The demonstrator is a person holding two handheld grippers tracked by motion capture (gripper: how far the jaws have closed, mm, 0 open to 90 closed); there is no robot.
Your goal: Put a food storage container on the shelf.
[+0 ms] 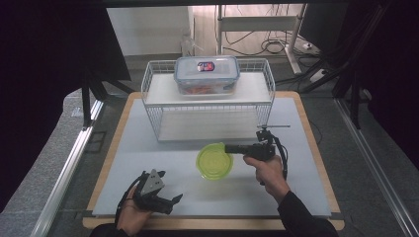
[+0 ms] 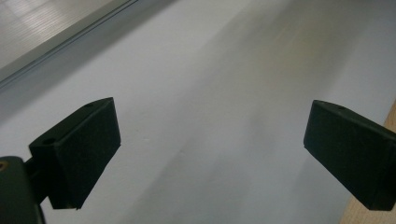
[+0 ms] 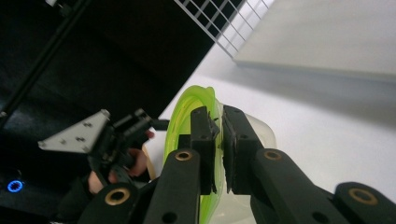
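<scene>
Right gripper: right of centre in the high view, held level and pointing toward the frame's left; the person's right hand holds it from below.
Right jaws: clamped on the rim of the green bowl. In the right gripper view the two black pads stand nearly together with the thin green wall pinched between them.
Green bowl: a translucent lime-green container with a paler body, just below the middle of the high view, in front of the wire rack. In the right gripper view it is turned on edge, its rim running up from the jaws. Whether it touches the mat cannot be told.
Left gripper: lower left of the high view, low over the table mat, well apart from the bowl.
Left jaws: wide apart, with bare grey mat between them; the pads sit at the lower corners of the left gripper view.
Wire rack: white, upper centre of the high view.
Lidded box: clear, blue-rimmed, on the rack's top shelf.
</scene>
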